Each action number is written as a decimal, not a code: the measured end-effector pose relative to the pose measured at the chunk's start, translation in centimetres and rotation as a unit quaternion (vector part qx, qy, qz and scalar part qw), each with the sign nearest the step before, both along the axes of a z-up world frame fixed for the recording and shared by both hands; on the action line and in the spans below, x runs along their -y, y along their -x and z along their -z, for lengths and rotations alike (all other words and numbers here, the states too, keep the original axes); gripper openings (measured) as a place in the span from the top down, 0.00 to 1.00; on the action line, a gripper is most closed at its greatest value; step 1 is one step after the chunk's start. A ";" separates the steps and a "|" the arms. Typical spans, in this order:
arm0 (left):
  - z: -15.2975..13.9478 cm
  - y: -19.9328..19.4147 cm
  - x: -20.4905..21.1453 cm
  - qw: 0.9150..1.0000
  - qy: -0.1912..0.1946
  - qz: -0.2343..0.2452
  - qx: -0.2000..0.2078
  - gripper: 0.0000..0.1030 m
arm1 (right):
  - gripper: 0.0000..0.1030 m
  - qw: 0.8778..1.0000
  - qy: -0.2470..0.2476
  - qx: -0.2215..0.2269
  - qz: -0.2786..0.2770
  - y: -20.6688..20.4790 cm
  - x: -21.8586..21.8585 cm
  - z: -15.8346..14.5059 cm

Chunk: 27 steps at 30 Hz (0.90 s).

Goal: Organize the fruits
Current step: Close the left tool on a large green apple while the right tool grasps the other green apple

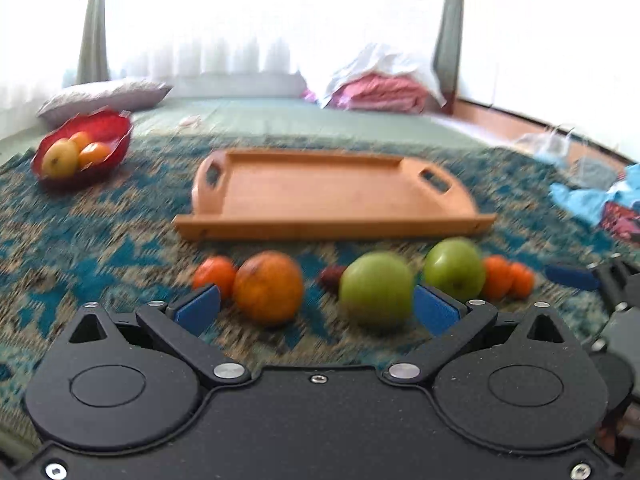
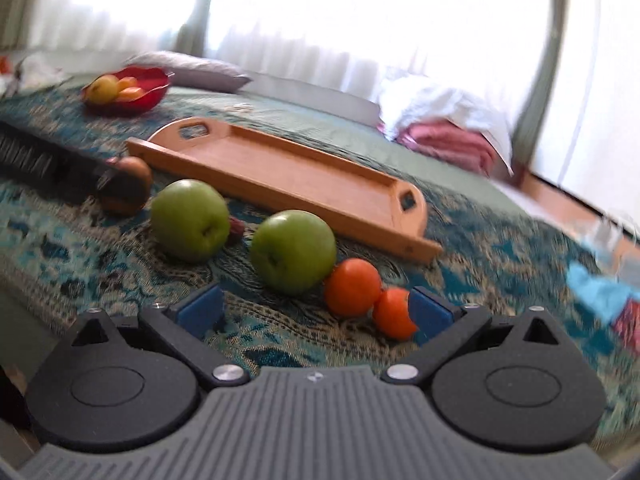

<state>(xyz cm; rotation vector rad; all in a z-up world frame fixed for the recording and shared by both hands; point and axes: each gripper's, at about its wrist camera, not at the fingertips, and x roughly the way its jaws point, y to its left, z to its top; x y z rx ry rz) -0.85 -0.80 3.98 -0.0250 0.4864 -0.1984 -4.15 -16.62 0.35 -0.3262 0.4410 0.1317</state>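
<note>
Left claw point(image 1: 316, 312): spread, empty, low over the patterned rug point(image 1: 100, 248); large orange point(image 1: 268, 287) and one green apple point(image 1: 376, 289) lie just ahead between its fingers. Right claw point(image 2: 316, 310): spread, empty; two small oranges point(image 2: 352, 287) touch beside its right finger. Wooden tray point(image 1: 320, 196) beyond the fruit row, bare. Red bowl point(image 1: 116, 128) far left holds fruit. Frames motion-blurred.

Windows: bright white daylight, washed out, behind sheer white curtains point(image 1: 224, 40).
Drapes: grey-green drapes point(image 1: 94, 28) hang at the sides of the glass.
Bed cover: green quilted cover point(image 1: 304, 120) beyond a teal and beige patterned blanket point(image 1: 100, 240).
Pillow: grey pillow point(image 1: 104, 96) at the far left edge.
Laundry: pink folded cloth point(image 1: 380, 94) under white cloth at the far right.
Floor: wooden floor point(image 1: 500, 128) off the right edge.
</note>
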 end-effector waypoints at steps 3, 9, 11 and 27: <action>-0.5 -0.6 1.0 1.000 0.001 0.028 0.009 0.06 | 0.06 1.000 -0.002 -0.003 -0.019 -0.3 0.0 -0.1; -0.1 -2.0 2.5 0.999 -0.008 0.052 -0.008 0.27 | 0.16 0.998 -0.057 -0.015 -0.029 -1.9 1.1 -0.3; 0.3 -2.4 2.5 0.998 -0.001 0.060 -0.019 0.35 | 0.17 0.998 -0.052 -0.011 -0.031 -2.3 1.2 -0.2; 2.8 -5.6 2.7 0.993 0.041 0.065 -0.087 0.48 | 0.20 0.998 -0.007 0.007 -0.064 -3.4 1.6 0.1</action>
